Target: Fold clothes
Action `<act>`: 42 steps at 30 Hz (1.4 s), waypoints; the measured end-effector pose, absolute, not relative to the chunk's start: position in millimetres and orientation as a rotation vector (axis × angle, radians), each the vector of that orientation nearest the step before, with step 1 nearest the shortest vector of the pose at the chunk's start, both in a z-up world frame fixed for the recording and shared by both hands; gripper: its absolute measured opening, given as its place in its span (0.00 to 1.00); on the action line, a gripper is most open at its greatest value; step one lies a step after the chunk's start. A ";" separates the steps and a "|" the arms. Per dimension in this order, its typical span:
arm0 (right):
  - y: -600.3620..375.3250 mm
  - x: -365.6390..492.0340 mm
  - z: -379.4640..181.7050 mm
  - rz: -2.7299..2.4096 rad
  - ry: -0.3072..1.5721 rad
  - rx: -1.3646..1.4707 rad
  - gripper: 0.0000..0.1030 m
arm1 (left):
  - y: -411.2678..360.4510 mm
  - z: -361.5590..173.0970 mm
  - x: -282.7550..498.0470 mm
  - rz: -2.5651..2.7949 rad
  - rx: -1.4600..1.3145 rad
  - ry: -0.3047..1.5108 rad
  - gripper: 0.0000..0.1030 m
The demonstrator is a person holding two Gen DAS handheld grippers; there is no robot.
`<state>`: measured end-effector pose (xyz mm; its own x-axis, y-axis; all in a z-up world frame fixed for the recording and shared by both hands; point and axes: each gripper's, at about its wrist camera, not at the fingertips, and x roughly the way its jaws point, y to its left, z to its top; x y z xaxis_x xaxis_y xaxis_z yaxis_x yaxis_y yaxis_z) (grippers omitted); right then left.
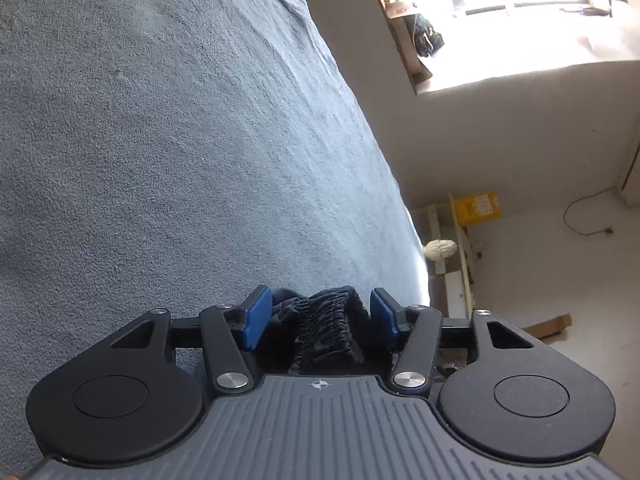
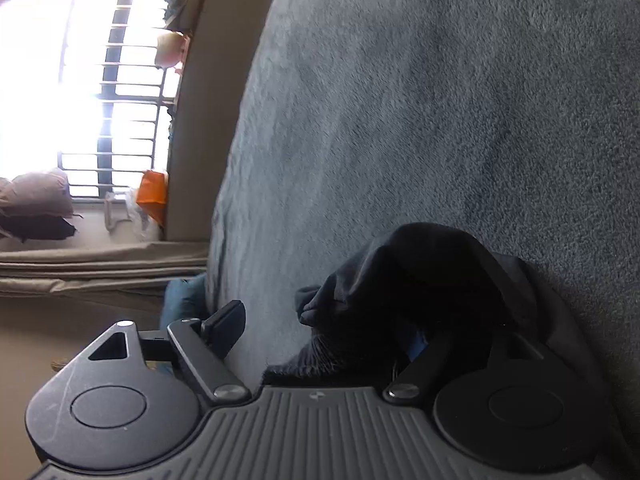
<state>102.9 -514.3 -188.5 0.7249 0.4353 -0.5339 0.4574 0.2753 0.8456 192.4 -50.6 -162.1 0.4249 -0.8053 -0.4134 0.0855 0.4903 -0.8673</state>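
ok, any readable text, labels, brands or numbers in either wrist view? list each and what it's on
No text reads in either view.
Yellow box against the far wall: a pale printed patch, too small and blurred to read.
Left gripper body: only a small crosshair mark, no letters.
Right gripper body: a faint small mark, unreadable.
Dark ribbed garment and grey-blue fleece blanket: no labels visible.

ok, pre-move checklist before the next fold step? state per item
1. Dark garment between left gripper pads: ok, elastic band sits in the gap.
2. Left jaws clamped on it: not ok, both pads stand apart from the cloth.
3. Right gripper open: ok.
4. Right far finger free: not ok, cloth drapes over it.
5. Grey blanket ahead flat: ok.
6. Both grippers on the same garment: cannot tell.
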 end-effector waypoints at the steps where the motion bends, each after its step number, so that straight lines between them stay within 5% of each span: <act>1: -510.4 105.8 -185.2 -0.024 0.860 1.304 0.78 | -46.3 -161.7 191.5 -0.658 -0.920 0.974 0.53; 9: -517.4 80.1 -148.1 0.086 0.524 1.467 0.93 | -10.6 -149.6 163.8 -0.626 -0.914 0.945 0.53; 26: -466.9 -103.6 -100.8 0.349 0.542 1.408 0.92 | 25.9 -81.3 35.3 -0.756 -0.575 0.978 0.53; 33: -432.0 -184.4 -102.2 0.335 0.626 1.342 0.85 | -22.9 -77.3 -57.3 -0.853 -0.072 1.008 0.53; 42: -390.3 -186.4 -100.3 0.340 0.687 1.257 0.69 | -12.9 -110.3 -140.5 -0.837 0.119 0.990 0.46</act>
